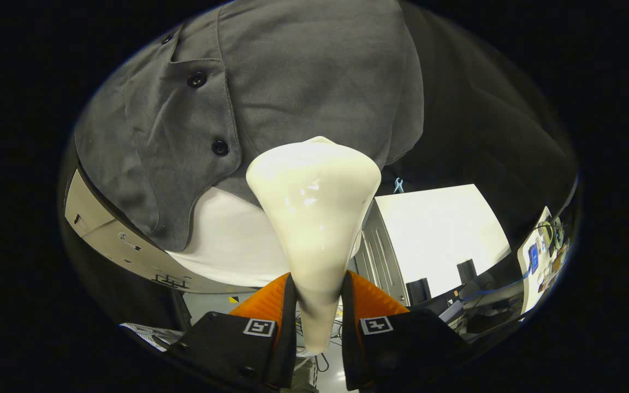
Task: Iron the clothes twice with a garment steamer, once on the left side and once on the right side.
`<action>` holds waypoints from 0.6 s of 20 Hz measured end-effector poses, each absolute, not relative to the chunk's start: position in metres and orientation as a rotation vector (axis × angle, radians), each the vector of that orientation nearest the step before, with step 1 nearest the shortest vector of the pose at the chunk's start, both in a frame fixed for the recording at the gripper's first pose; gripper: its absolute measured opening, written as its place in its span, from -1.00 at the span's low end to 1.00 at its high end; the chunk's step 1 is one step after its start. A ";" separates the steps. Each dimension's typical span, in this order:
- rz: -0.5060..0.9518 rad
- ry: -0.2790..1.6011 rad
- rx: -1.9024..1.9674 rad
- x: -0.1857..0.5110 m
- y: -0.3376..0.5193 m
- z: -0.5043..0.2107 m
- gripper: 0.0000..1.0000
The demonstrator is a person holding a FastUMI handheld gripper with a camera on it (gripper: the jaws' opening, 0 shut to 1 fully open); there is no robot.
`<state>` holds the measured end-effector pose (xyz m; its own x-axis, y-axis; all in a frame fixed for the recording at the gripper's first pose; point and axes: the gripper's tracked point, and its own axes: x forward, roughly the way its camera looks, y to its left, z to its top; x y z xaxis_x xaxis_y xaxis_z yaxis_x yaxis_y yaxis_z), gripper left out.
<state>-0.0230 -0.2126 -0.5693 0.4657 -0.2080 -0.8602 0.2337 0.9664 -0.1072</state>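
The steamer is clamped by its neck between both fingers of the tongs, its long axis running straight ahead (head widening forward) against the shirt, near its buttoned front.

Black cloth booth wall, bright white panel, cluttered desk at one side, glossy pale floor.

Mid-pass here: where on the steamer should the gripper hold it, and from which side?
Grip the steamer at its narrow neck, from behind the head, as the gripper does now: a finger on each flank. The body flares wide toward the grey shirt, so only the neck fits.
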 end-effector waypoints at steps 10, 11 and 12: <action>-0.328 0.853 0.070 -0.013 -0.210 -0.441 -0.15; -0.334 0.823 0.087 -0.012 -0.208 -0.426 -0.15; -0.335 0.797 0.092 -0.011 -0.207 -0.411 -0.15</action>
<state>-0.0112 -0.2072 -0.4110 0.6489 -0.2598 -0.7151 0.3288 0.9434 -0.0444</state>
